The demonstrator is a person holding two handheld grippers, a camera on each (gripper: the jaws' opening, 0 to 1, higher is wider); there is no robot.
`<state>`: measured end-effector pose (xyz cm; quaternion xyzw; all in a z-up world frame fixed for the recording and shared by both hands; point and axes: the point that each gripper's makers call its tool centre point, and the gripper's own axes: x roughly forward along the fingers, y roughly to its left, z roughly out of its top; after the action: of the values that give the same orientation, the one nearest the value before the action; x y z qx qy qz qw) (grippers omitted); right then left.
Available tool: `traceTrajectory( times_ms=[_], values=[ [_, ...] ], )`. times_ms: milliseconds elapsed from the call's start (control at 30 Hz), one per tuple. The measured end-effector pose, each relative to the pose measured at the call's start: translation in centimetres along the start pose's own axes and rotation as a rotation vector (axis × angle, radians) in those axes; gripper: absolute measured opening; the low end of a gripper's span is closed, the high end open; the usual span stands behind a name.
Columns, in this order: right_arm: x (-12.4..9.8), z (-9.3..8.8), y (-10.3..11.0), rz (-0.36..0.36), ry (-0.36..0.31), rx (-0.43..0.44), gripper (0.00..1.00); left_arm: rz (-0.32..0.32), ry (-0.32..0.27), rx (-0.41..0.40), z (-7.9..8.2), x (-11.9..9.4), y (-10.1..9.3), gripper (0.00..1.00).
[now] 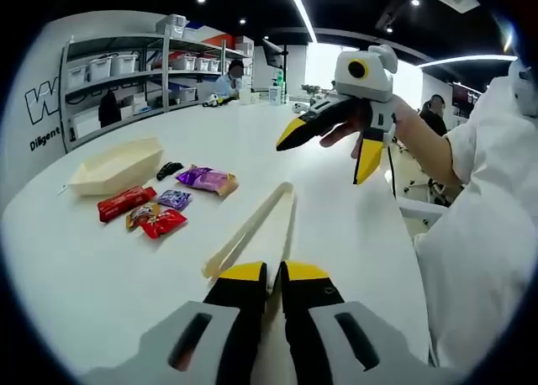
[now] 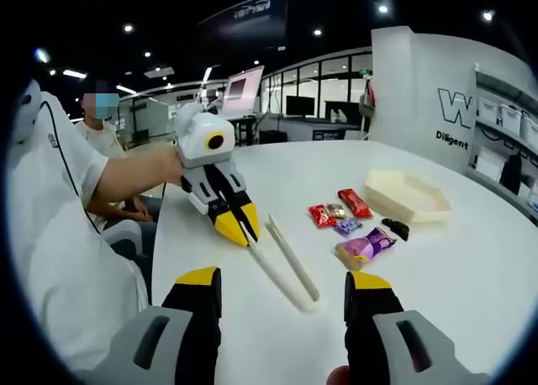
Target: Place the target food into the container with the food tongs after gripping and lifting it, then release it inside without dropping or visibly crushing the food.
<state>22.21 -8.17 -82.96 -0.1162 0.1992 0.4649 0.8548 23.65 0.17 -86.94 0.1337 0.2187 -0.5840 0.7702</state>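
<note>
Left gripper [image 2: 239, 225] is clamped on the joined end of the food tongs [image 2: 286, 259], whose long axis is pointed toward the snack packets [image 2: 345, 217]; right gripper [image 2: 282, 297] is held apart, nearer them.

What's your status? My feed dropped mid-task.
Left hand-held gripper shut on tongs at their hinge end. Right hand-held gripper open, held above table. Snack packets untouched beside container. Path clear.
</note>
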Motion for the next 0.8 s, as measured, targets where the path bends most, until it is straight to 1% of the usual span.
traceTrajectory(
  times_ms=[67,233,333,433,700,800],
  values=[
    [0.01,-0.06,0.00,0.001,0.000,0.002,0.55,-0.006,-0.003,-0.004,0.03,0.01,-0.10,0.05],
    [-0.01,-0.11,-0.02,0.002,-0.003,0.005,0.55,-0.046,-0.017,-0.019,0.14,0.34,-0.94,0.02],
    [-0.08,-0.19,-0.04,0.002,-0.003,0.006,0.54,-0.044,-0.021,-0.028,0.16,0.36,-0.87,0.02],
    [-0.12,-0.28,-0.09,0.002,-0.002,0.006,0.54,-0.051,-0.048,-0.063,0.46,0.14,-0.70,0.01],
    [0.00,-0.46,-0.12,0.003,-0.002,0.013,0.54,-0.046,-0.059,-0.048,0.43,0.21,-0.76,0.01],
    [0.01,-0.54,-0.17,0.003,-0.003,0.018,0.53,-0.042,-0.071,-0.048,0.52,0.17,-0.71,0.01]
  ],
)
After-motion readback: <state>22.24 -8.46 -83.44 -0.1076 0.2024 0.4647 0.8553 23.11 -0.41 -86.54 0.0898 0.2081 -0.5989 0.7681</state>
